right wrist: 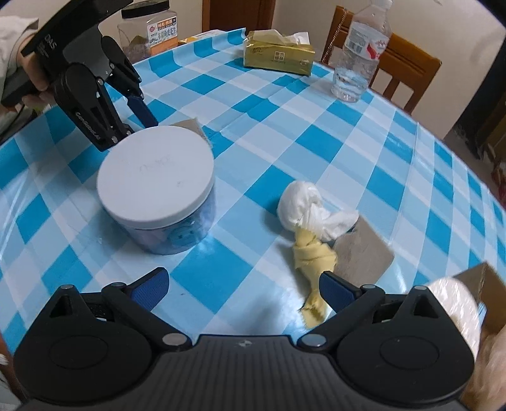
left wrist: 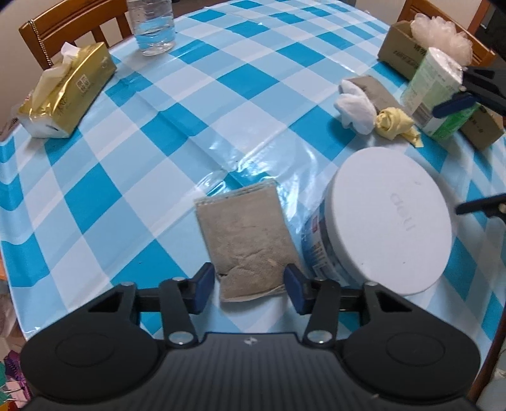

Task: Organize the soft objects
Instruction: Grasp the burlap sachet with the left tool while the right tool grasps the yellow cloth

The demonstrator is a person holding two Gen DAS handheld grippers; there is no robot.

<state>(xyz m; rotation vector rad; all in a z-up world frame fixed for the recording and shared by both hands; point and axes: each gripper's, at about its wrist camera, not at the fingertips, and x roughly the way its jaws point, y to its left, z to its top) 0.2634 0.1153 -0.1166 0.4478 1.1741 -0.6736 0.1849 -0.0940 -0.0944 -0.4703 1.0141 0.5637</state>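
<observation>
A flat grey cloth pad (left wrist: 246, 240) lies on the checked tablecloth, its near end between my left gripper's (left wrist: 249, 283) open blue fingers, which straddle it without closing. In the right wrist view only its corner (right wrist: 189, 125) shows behind the jar. A knotted white cloth (right wrist: 303, 204) (left wrist: 354, 109), a knotted yellow cloth (right wrist: 311, 253) (left wrist: 395, 121) and a second grey pad (right wrist: 363, 253) (left wrist: 373, 90) lie together. My right gripper (right wrist: 243, 284) is open and empty, its right finger beside the yellow cloth's tail.
A white-lidded jar (left wrist: 389, 218) (right wrist: 155, 170) stands right beside the left gripper. A cardboard box (left wrist: 401, 44) holds a white mesh puff and a green pack. A gold tissue pack (left wrist: 66, 91), a water bottle (left wrist: 155, 25) and wooden chairs sit at the far edge.
</observation>
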